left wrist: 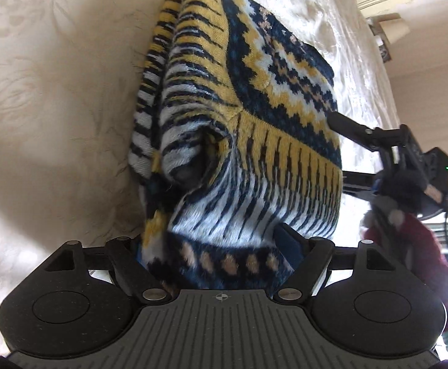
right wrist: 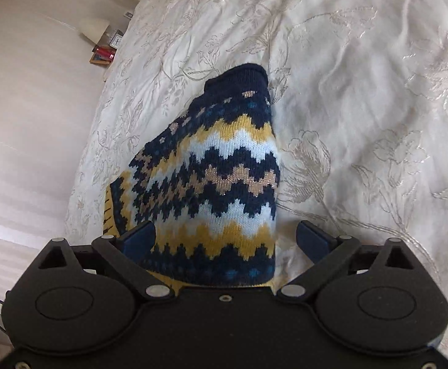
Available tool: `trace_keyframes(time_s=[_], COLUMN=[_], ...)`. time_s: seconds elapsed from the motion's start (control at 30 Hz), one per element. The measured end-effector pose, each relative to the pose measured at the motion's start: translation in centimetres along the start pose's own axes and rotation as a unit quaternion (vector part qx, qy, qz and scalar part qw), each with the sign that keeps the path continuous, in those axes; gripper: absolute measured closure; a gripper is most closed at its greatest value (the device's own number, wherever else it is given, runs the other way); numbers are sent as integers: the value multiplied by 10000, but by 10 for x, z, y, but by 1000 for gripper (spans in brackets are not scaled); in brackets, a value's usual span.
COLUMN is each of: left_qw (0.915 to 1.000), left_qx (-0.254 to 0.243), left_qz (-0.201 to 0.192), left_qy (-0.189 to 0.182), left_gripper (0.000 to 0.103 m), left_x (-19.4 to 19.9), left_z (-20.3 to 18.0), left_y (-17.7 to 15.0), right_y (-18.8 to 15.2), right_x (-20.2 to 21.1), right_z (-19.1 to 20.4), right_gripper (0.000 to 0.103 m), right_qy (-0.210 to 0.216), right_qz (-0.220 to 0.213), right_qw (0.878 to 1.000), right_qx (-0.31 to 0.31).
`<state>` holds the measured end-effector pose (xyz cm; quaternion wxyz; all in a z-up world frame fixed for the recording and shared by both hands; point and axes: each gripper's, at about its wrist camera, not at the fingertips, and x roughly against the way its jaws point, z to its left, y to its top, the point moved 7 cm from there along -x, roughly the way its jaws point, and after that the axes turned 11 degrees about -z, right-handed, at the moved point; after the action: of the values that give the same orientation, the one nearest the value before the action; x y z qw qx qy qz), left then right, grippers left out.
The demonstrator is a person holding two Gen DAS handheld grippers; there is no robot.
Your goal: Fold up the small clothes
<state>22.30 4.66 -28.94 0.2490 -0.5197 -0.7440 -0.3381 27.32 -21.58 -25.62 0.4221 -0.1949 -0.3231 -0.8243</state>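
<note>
No readable writing shows on the zigzag-knit sweater (right wrist: 224, 178) or bedspread (right wrist: 362, 92).

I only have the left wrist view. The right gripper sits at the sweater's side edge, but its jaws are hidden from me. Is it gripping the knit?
Observer: No. The right gripper is open, and the sweater lies loose between its fingers.
Operator: Is there any gap beside the knit?
Observer: Yes. The blue pad on the picture's right stands apart from it, with bedspread showing between them.
Operator: What is at the sweater's far end?
Observer: A plain navy ribbed band, lying on the bedspread and pointing away from the right gripper.
</note>
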Motion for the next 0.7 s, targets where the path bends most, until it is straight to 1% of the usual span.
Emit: trace_keyframes(time_s=[0.07, 0.2, 0.27, 0.33, 0.37, 0.4, 0.43, 0.47, 0.5, 0.6, 0.7], left_qw=[9998, 9986, 9971, 9935, 9914, 9906, 9911, 9916, 9917, 9900, 9898], left_qx=[134, 391, 550, 737, 814, 816, 728, 614, 525, 457, 376], left_qz=[10, -15, -4, 60, 123, 159, 143, 142, 144, 66, 82], left_qy=[-126, -346, -529, -869, -1020, -1082, -1103, -1126, -1163, -1334, -1368], left_gripper=[24, 23, 23, 29, 37, 43, 44, 46, 47, 47, 47], left_x=[-5, -11, -11, -13, -14, -14, -13, -11, -9, 2, 12], left_z=[1, 2, 3, 1, 0, -2, -5, -8, -12, -21, -36], left_y=[1, 1, 0, -1, -3, -5, -6, -6, -7, -11, -26], right_y=[-1, 3, 4, 4, 2, 0, -2, -5, -7, -7, -12], right_x=[-8, -18, -18, -16, -14, -12, -9, -7, -5, 8, 28], right_z=[0, 0, 1, 1, 1, 0, 1, 2, 3, 9, 21], right_gripper=[0, 0, 0, 0, 0, 3, 9, 38, 51, 54, 54], right_qy=[105, 400, 537, 640, 671, 700, 691, 576, 391, 372, 415], right_qz=[49, 24, 42, 74, 94, 136, 179, 209, 259, 117, 51], right_qw=[9999, 9988, 9979, 9972, 9969, 9966, 9967, 9979, 9989, 9992, 9991], right_qx=[-56, -274, -372, -387, -395, -417, -376, -215, -27, -99, -26])
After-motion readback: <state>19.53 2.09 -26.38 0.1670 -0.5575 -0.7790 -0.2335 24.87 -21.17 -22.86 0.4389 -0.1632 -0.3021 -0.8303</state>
